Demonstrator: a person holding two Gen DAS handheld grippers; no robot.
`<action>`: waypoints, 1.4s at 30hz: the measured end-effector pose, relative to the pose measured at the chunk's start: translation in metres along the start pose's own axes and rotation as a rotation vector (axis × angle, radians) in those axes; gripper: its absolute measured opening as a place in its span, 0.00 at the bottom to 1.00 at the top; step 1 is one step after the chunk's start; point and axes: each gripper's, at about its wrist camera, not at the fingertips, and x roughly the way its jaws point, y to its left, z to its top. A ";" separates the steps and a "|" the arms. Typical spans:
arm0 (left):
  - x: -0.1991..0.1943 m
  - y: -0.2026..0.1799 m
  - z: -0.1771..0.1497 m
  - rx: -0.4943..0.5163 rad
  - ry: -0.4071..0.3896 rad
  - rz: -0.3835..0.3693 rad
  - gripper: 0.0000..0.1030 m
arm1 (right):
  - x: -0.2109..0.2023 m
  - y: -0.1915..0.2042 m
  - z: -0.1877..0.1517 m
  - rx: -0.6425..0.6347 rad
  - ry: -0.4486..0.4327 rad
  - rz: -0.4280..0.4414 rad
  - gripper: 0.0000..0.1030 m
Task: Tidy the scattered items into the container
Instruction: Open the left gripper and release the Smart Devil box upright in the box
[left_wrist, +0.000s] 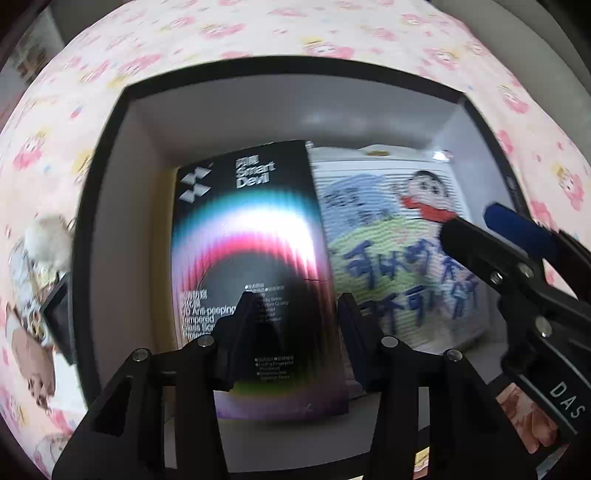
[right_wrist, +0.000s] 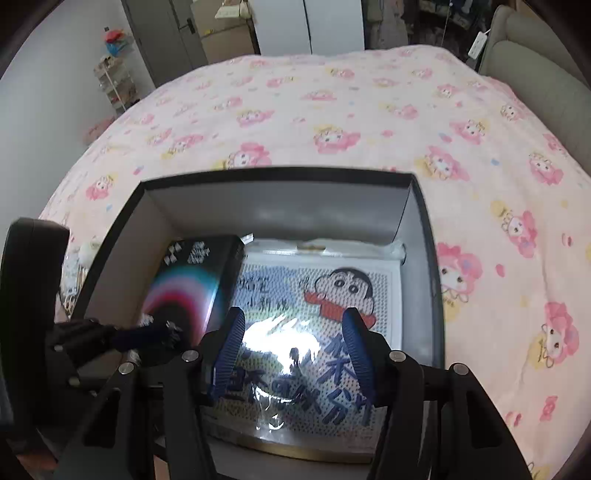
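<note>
bright, even light; glare on the plastic-wrapped picture (right_wrist: 280, 339); motion blur, fisheye edges.

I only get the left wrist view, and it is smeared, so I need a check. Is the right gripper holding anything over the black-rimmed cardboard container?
Observer: No. The right gripper stands open above the plastic-wrapped cartoon bead picture inside the container, with nothing between its blue ribbed pads.
Operator: Is that picture lying flat?
Observer: It looks flat on the container floor, and its clear wrap shows strong glare near the middle.
Operator: Anything loose on the quilt past the container?
Observer: I see nothing on the pink cartoon-print quilt beyond it or to its right.
</note>
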 end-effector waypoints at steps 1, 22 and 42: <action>0.000 0.006 -0.001 -0.009 0.007 0.021 0.48 | 0.001 0.001 0.000 0.001 0.009 0.017 0.50; 0.034 0.057 0.106 -0.135 -0.008 -0.193 0.39 | 0.091 0.002 0.099 0.011 0.168 0.082 0.50; 0.007 0.053 0.068 -0.105 -0.064 -0.149 0.41 | 0.065 -0.014 0.066 0.073 0.134 0.076 0.50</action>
